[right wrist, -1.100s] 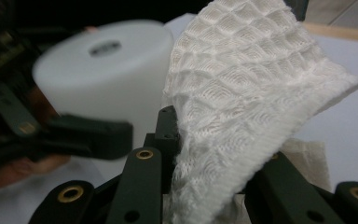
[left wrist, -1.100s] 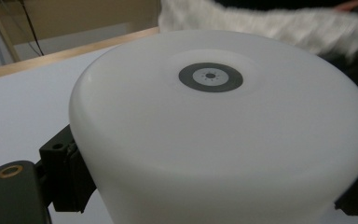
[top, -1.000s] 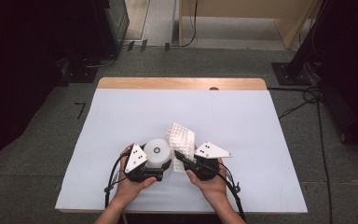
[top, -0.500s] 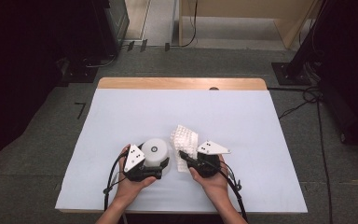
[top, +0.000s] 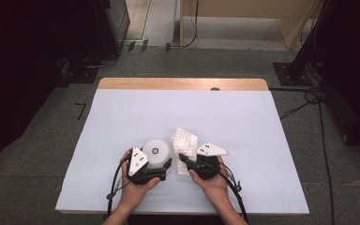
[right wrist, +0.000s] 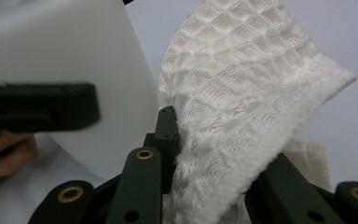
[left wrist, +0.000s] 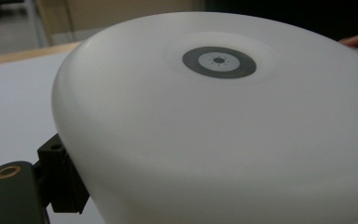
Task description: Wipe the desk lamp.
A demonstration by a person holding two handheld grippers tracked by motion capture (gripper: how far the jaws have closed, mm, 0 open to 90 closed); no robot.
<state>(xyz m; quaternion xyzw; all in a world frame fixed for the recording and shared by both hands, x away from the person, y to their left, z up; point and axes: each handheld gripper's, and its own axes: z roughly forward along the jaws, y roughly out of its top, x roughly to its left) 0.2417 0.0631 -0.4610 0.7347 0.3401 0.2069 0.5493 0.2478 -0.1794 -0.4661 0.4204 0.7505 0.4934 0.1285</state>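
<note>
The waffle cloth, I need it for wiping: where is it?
High view: the waffle cloth sits near the table's front edge, clamped in the right gripper, beside the white round container.

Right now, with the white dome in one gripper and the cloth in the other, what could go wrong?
1. The left gripper holds the smooth rounded white dome low at its edge; the curved wall may slip out if it is pressed sideways.
2. The right gripper pinches the waffle cloth near one edge, so most of it hangs loose and could pull free or drag on the table.
3. Both grippers sit close together; the jaws may collide.
</note>
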